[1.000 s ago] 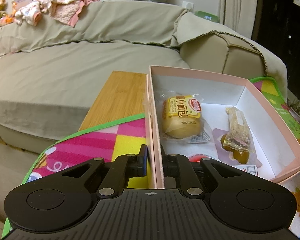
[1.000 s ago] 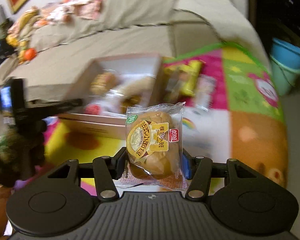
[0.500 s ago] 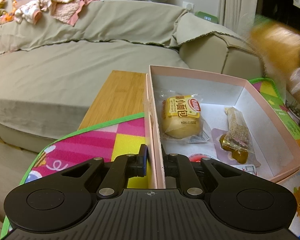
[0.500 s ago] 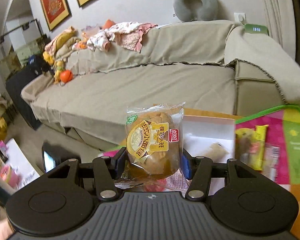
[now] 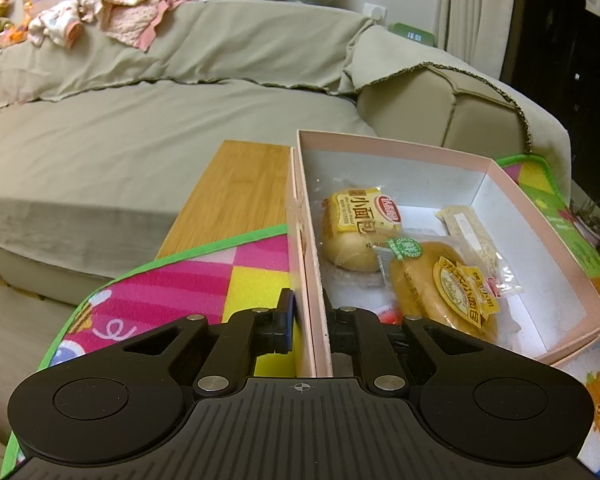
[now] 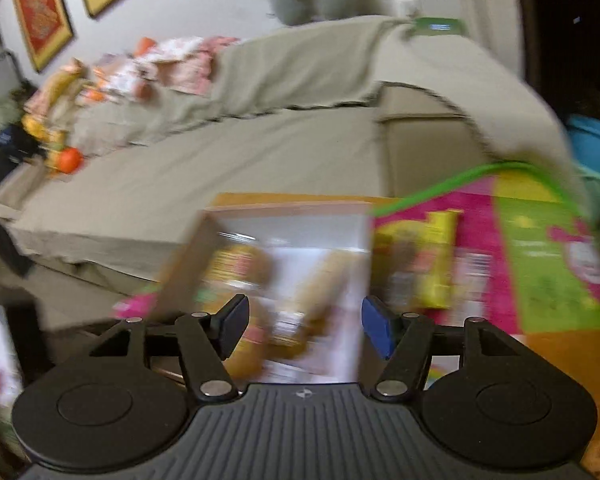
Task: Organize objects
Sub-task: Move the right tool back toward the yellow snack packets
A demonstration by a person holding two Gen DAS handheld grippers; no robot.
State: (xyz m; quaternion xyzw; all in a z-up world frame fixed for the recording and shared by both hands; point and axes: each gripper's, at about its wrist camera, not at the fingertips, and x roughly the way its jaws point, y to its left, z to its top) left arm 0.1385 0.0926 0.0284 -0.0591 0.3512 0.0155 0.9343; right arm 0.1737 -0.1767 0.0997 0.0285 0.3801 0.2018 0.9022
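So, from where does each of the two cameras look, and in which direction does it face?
Left wrist: sits on the left gripper, facing the sofa; its fingers clamp the pink box wall, breads inside.
Right wrist: sits on the right gripper, blurred, looking over the same box toward the sofa; its fingers stand open, empty.
Shared: box, sofa, colourful mat.

Box right side free; buns crowd left.

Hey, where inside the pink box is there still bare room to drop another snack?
The pink box has bare white floor along its right wall, right of the grain bar, and along the far wall behind the small bun. The middle and near-left are crowded: the round bun overlaps both. The left gripper clamps the left wall.
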